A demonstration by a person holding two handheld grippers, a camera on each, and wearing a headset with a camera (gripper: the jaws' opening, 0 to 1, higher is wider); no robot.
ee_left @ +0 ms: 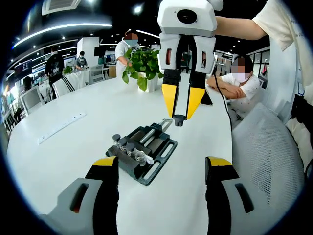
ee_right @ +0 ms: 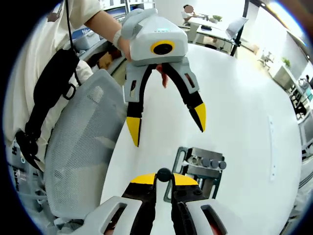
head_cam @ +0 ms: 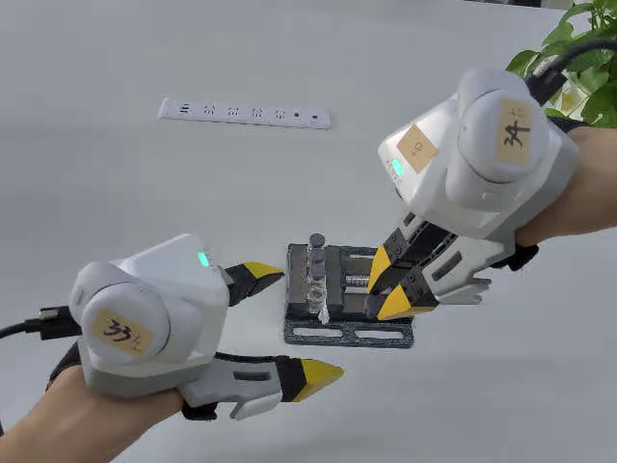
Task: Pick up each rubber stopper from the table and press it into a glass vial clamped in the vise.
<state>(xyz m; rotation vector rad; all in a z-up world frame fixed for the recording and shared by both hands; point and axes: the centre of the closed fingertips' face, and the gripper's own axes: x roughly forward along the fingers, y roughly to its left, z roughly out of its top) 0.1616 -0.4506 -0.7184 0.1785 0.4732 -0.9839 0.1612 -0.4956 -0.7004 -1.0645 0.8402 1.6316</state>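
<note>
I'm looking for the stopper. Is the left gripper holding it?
No, the left gripper is open and bare; the right gripper pinches the stopper.

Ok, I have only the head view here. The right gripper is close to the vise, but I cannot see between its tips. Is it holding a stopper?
Observer: Yes. In the right gripper view, a dark round stopper is pinched between the yellow tips of the right gripper.
Operator: Good. Is it already above a vial?
Observer: It seems not. In the left gripper view the stopper hangs near the screw end of the vise, apart from the vials.
</note>
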